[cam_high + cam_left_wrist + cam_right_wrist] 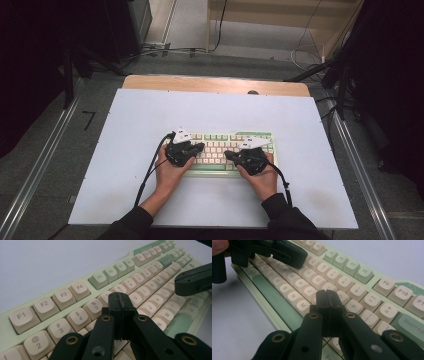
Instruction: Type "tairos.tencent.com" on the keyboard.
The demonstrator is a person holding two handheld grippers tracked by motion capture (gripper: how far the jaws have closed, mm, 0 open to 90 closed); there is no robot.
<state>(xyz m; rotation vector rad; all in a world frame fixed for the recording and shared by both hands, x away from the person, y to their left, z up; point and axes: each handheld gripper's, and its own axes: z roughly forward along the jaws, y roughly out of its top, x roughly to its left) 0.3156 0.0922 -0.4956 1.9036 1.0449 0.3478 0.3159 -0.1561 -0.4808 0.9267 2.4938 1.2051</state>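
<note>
On white table (125, 150), pale green keyboard (220, 170) with cream keycaps.

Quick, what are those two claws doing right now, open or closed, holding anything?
Left claw: closed, holding nothing, tips over the keyboard.
Right claw: closed, holding nothing, tips over the same keyboard.
</note>
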